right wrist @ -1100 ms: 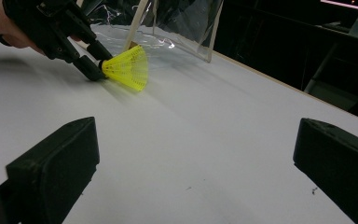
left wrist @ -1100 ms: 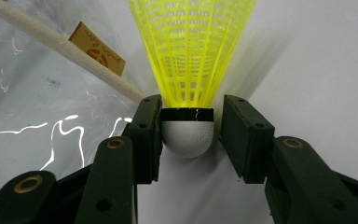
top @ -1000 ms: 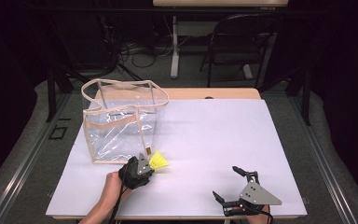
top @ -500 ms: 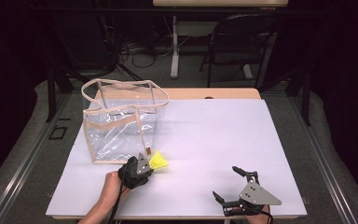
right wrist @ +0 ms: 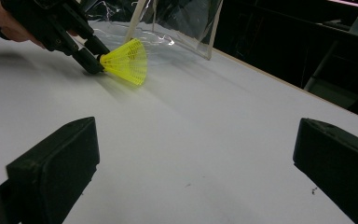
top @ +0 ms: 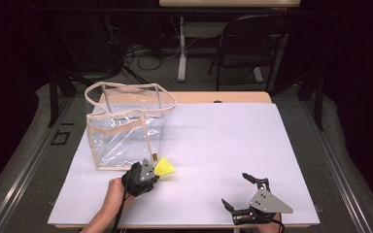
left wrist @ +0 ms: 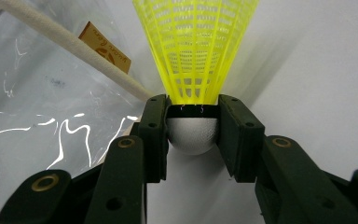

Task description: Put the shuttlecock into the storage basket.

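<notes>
So, nothing's moved in the last second | your left gripper (left wrist: 192, 128) still pinches the yellow shuttlecock (left wrist: 195, 60) by its white cork, just beside the clear bag (top: 126, 128) | your right gripper (top: 246, 194) sits spread and empty | bagging it looks next.

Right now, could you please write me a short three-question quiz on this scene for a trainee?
1. True or false: the left gripper grips the yellow shuttlecock by its skirt.
2. How do the right gripper's jaws stand: A) wide apart, B) closed on something?
3. What stands just behind the shuttlecock on the table?

Key: 1. False, by its white cork. 2. A. 3. The clear plastic tote bag.
</notes>
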{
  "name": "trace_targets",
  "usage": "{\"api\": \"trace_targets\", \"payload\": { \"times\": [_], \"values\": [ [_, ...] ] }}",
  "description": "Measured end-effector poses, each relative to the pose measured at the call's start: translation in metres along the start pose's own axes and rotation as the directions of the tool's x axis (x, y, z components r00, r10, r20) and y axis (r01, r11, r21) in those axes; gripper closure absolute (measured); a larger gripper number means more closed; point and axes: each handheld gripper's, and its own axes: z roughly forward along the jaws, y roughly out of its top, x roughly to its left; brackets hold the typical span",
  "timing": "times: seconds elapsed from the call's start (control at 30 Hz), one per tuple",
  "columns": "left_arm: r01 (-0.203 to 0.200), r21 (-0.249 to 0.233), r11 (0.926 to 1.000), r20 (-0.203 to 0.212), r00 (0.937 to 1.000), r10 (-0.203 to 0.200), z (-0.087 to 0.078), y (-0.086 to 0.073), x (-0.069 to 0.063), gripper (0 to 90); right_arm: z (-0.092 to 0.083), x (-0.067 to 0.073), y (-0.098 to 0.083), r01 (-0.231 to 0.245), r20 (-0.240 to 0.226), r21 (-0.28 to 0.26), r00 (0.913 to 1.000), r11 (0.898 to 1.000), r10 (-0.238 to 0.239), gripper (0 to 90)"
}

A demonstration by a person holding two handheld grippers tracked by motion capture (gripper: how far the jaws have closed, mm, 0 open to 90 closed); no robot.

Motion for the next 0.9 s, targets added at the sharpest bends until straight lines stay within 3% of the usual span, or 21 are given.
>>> {"api": "trace_targets", "payload": {
  "times": [0.9],
  "values": [
    [0.008,-0.05,0.9987,0.014,0.9999,-0.007,-0.014,0.004,0.001,64.8,0.001,0.0,-0.001,0.0,-0.002,0.006,1.0,1.0,0.0,0.0]
  ]
}}
